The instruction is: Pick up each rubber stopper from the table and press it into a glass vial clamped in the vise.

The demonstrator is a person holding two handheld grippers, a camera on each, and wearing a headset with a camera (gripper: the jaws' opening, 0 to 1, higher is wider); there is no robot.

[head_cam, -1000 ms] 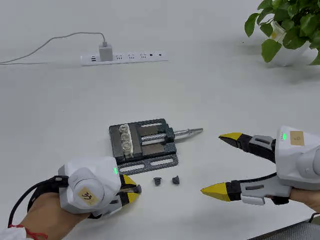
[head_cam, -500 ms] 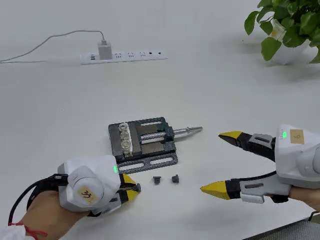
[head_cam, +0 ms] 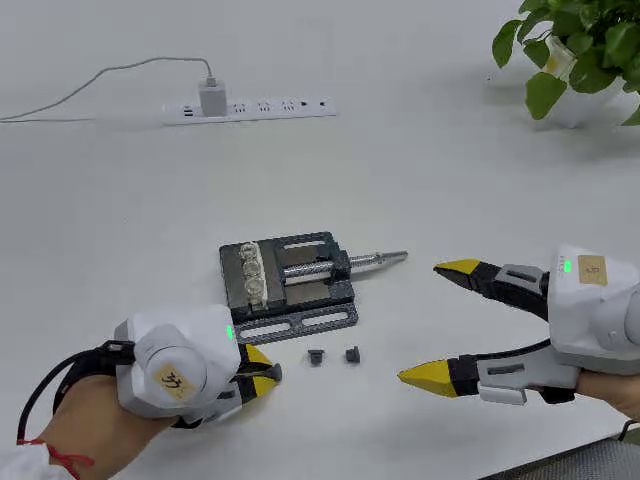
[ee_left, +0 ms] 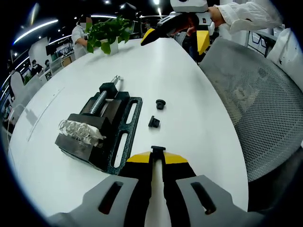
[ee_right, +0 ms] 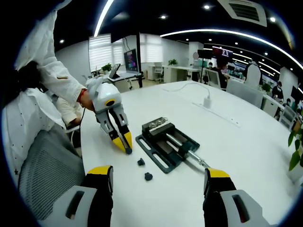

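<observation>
Left gripper (head_cam: 268,376): jaws closed on a stopper (ee_left: 157,149), pinched at the yellow tips; low over the table (head_cam: 420,180) close to its near edge, just in front of the vise base.
Right gripper (head_cam: 441,322): jaws spread wide, nothing between them; by the near edge, right of the vise, tips pointing at it.
Vise (head_cam: 290,282): flat on the table, long axis running along the near edge; its screw (head_cam: 375,261) points toward the right edge.
Vials (head_cam: 250,275): clear, clamped in a row across the vise at the end away from the screw.
Loose stopper (head_cam: 316,357): on the table just in front of the vise base; a second stopper (head_cam: 352,354) lies just to its right, apart from it.
Left gripper view: the pinched stopper end-on, and a mesh chair (ee_left: 251,94) past the table edge.
Head view: a power strip (head_cam: 250,108) toward the far edge, a plant (head_cam: 580,45) at the far right corner.
Right gripper view: the left gripper angled down at the table, beside the vise.
</observation>
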